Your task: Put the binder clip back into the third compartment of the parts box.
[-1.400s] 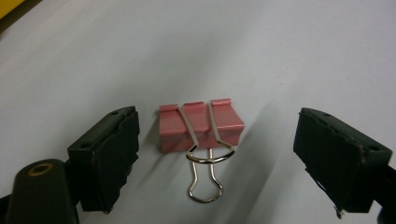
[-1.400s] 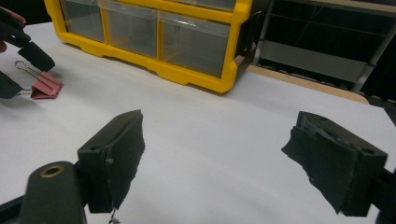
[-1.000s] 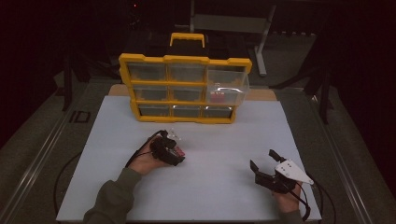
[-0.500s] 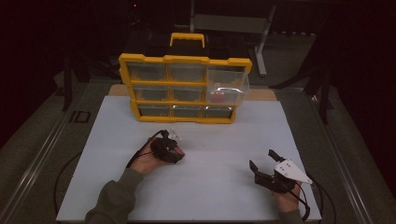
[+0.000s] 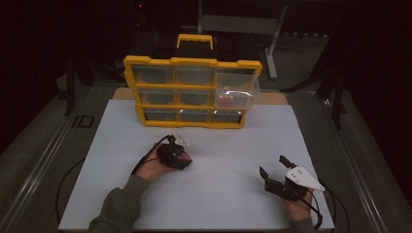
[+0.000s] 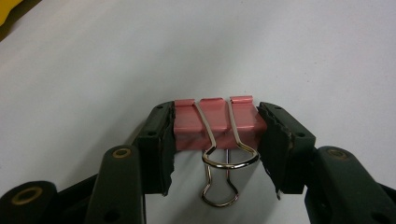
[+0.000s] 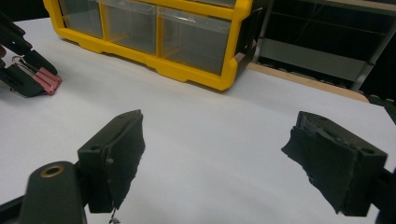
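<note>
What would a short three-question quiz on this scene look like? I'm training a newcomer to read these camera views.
1. True or false: the left claw has its pads on a pink binder clip.
2. Which drawer of the yellow organizer is pulled out? A) top left B) middle right C) bottom middle
3. What is between the pads of the right claw?

Key
1. True. The pads press on both ends of the clip; the jaws have just been closing on it.
2. B. The middle right drawer sticks out toward the white board, with something red inside.
3. Nothing; the jaws stand open over bare board.
</note>
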### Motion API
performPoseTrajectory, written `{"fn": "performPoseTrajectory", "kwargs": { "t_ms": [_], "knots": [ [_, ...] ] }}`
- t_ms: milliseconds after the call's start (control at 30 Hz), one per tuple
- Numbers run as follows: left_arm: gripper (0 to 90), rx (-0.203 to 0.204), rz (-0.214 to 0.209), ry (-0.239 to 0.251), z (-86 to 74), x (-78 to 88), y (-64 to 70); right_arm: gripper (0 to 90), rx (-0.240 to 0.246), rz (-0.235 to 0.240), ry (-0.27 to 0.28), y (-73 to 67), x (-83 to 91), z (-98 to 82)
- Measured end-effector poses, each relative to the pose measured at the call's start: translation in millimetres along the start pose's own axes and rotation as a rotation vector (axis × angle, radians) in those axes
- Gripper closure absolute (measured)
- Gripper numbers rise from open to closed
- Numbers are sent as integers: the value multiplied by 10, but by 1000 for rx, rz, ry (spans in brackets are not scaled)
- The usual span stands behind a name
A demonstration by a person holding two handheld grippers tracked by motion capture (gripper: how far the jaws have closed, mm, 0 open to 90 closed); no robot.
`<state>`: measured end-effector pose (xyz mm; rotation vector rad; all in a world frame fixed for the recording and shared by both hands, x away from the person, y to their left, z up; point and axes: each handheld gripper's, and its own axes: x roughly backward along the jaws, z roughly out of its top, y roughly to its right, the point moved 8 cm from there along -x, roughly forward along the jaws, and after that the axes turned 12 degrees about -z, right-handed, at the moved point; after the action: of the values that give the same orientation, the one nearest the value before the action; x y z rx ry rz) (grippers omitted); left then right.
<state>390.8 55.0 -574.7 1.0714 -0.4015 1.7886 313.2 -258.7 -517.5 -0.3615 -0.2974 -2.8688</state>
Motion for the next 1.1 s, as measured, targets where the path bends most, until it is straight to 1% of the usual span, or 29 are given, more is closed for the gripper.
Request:
{"fn": "performPoseTrajectory", "kwargs": {
  "t_ms": [200, 267, 433, 500, 567, 633, 767, 900, 1000, 1067, 1100],
  "knots": [
    [478, 8, 1, 5, 0, -4, -1, 169, 1, 0, -1, 0, -1, -1],
    [463, 14, -8, 9, 0, -9, 7, 169, 0, 1, 0, -2, 0, -1],
    [435, 10, 3, 8, 3, -20, 20, 169, 0, 1, 0, -4, -1, 0],
    [439, 6, 7, 8, 2, -19, 20, 169, 1, 1, -2, -3, -1, -2],
    [481, -4, 8, 10, 3, -14, 21, 169, 1, 1, -1, -3, -1, -1],
    [494, -8, 8, 10, 5, -15, 24, 169, 2, 0, -1, -3, -1, -2],
    [496, -12, -3, 13, 3, -10, 20, 169, 1, -1, -2, 1, -1, -2],
    [496, -25, -21, 15, -1, 4, 33, 169, 0, -1, -1, 4, 0, -1],
    [496, -38, -27, 19, 10, 40, 42, 169, 0, -1, -1, 3, -1, -2],
    [497, -37, -27, 29, 26, 76, 45, 169, 1, 0, -1, 1, -2, -2],
    [496, -41, -34, 33, 35, 94, 49, 169, 0, 0, -1, 0, -1, -2]
  ]
}}
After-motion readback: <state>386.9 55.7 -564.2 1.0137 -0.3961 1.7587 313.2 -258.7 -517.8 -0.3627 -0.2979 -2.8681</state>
